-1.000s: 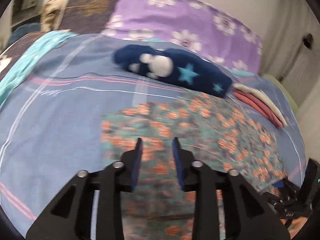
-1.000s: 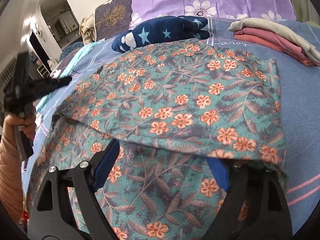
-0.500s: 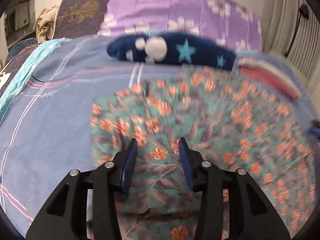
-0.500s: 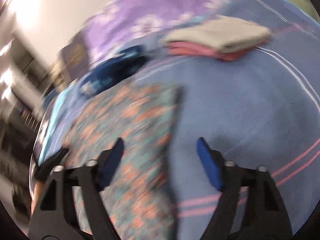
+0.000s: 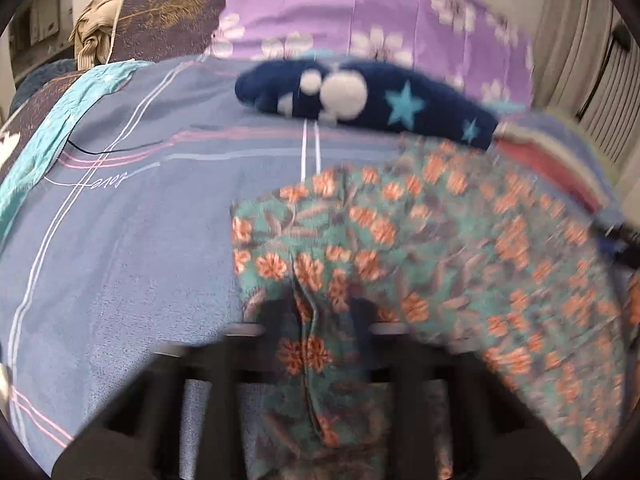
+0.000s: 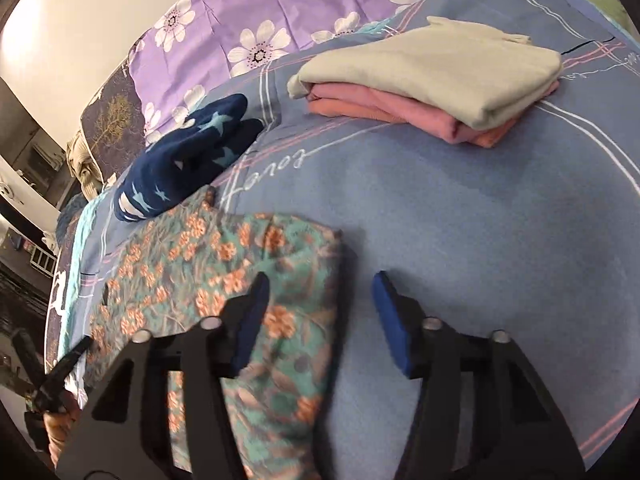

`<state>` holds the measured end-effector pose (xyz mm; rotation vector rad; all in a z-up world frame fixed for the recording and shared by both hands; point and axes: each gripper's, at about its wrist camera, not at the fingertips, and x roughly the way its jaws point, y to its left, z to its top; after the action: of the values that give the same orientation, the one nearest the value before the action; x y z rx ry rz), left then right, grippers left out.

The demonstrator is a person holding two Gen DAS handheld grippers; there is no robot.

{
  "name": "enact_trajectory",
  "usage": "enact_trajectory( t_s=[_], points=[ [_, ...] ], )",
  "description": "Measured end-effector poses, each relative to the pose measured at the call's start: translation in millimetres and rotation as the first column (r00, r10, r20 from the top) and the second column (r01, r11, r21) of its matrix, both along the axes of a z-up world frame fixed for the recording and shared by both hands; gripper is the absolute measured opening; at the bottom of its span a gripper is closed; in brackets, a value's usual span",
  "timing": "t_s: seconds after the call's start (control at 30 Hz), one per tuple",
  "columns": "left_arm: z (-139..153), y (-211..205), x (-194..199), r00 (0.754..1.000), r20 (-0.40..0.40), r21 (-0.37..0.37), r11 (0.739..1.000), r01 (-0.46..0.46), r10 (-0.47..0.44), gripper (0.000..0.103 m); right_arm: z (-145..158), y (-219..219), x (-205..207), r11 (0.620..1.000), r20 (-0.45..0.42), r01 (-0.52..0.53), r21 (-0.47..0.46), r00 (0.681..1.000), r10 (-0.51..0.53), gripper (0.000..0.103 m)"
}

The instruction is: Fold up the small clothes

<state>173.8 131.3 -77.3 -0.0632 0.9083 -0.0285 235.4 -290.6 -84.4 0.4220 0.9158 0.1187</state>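
the blue striped bedspread (image 6: 480, 216) fills both views. your floral garment (image 6: 248, 280) lies on it, long axis from 7 to 1 o'clock in the right view, folded narrower than a second ago. your left gripper (image 5: 316, 316) has closed in, cloth bunched between its fingers. your right gripper (image 6: 316, 316) is wide apart, holding nothing, withdrawn off the edge.

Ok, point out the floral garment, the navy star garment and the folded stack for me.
Floral garment (image 6: 224, 264): right wrist view, on its flat upper layer.
Navy star garment (image 6: 188, 160): right wrist view, on its middle, near a star.
Folded stack (image 6: 432, 68): right wrist view, on the beige top piece.
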Motion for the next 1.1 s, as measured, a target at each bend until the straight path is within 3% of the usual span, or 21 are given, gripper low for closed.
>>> enact_trajectory(
  t_s=[0.07,0.2,0.27,0.33,0.4,0.5,0.6,0.63,0.7,0.77,0.87,1.1],
  points=[
    [3,-1,-5,0.999,0.033,0.021,1.0,-0.008,0.007,0.002,3,14,4,0.997,0.017,-0.08,-0.009,0.997,0.08,0.003],
    [18,3,-21,0.99,0.131,0.094,0.994,-0.06,0.047,0.002,29,28,-10,0.99,0.153,-0.041,-0.136,0.986,0.062,0.003],
    [12,6,-18,0.994,0.1,0.089,0.995,-0.048,0.039,0.002,24,28,-5,0.987,0.133,-0.017,-0.161,0.99,0.039,0.009],
    [1,5,-15,0.998,0.056,0.099,0.994,-0.041,0.035,0.005,14,30,-3,0.967,0.087,0.014,-0.256,0.996,0.009,0.014],
    [6,4,-21,0.996,0.074,0.112,0.993,-0.049,0.041,0.008,15,33,-18,0.959,0.108,0.024,-0.282,0.994,0.007,0.014],
    [25,2,-37,0.991,0.133,0.093,0.995,-0.044,0.032,0.02,30,44,-56,0.965,0.169,-0.062,-0.255,0.98,0.108,0.014],
    [44,-10,-56,0.978,0.205,0.027,0.999,0.027,-0.032,0.044,29,66,-87,0.954,0.17,-0.192,-0.231,0.957,0.234,0.014],
    [41,-17,-59,0.977,0.203,0.034,0.998,0.052,-0.057,0.05,23,71,-93,0.947,0.148,-0.213,-0.241,0.956,0.253,0.014],
    [22,-29,-54,0.987,0.141,0.073,0.995,0.074,-0.084,0.05,-7,79,-92,0.925,0.047,-0.238,-0.297,0.964,0.263,0.021],
    [-12,-37,-47,0.995,0.036,0.112,0.99,0.084,-0.089,0.053,-25,78,-94,0.92,0.062,-0.24,-0.31,0.961,0.271,0.022],
    [-1,-35,-50,0.996,0.054,0.093,0.993,0.072,-0.077,0.056,-21,64,-87,0.955,0.029,-0.209,-0.211,0.975,0.22,0.024],
    [14,-42,-89,0.993,0.077,0.129,0.989,0.078,-0.089,0.069,-12,75,-116,0.924,0.055,-0.206,-0.324,0.97,0.235,0.028]
  ],
)
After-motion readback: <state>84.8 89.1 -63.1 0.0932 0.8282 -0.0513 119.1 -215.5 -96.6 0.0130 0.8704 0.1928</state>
